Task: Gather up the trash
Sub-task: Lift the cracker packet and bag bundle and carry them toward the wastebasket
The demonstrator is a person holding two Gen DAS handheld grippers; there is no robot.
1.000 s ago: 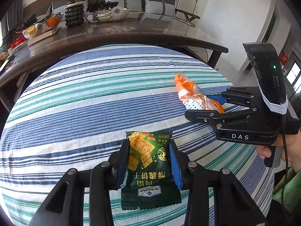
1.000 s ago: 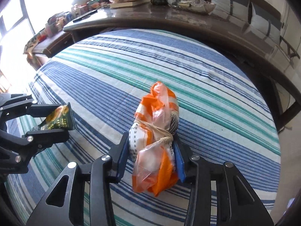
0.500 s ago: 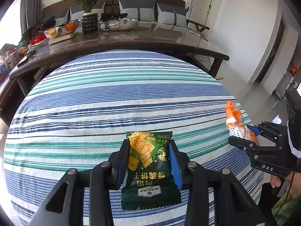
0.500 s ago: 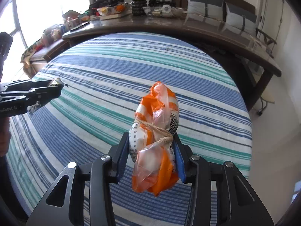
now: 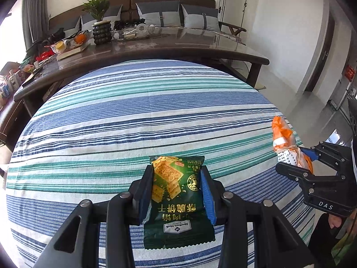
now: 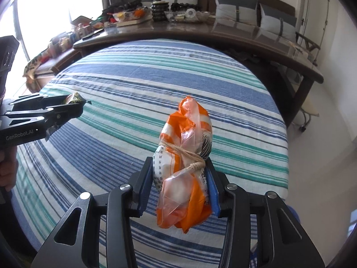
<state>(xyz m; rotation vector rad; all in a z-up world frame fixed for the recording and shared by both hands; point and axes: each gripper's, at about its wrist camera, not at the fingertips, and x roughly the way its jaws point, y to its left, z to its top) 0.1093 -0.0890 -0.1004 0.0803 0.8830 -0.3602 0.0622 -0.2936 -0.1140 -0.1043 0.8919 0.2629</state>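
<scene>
A green cracker packet (image 5: 176,198) hangs between the blue pads of my left gripper (image 5: 176,189), which is shut on it above the striped cloth (image 5: 133,122). My right gripper (image 6: 180,185) is shut on an orange and white plastic bag bundle (image 6: 185,174) tied with string, lifted over the cloth's near right part. In the left wrist view the right gripper (image 5: 299,163) sits at the right edge with the bundle (image 5: 283,138) sticking up from it. The right wrist view shows the left gripper (image 6: 73,107) at the left edge, the packet (image 6: 74,99) peeking out.
The blue, teal and white striped cloth covers a round table. Behind it stands a long dark table (image 5: 178,47) with a potted plant (image 5: 100,22), bowls and clutter. A sofa with grey cushions (image 5: 160,15) lines the wall. Bare floor (image 6: 323,156) lies to the right.
Both grippers drew back toward the table's near side with their loads still held, so more of the cloth shows. The right gripper shifted out to the right edge of the left view.
</scene>
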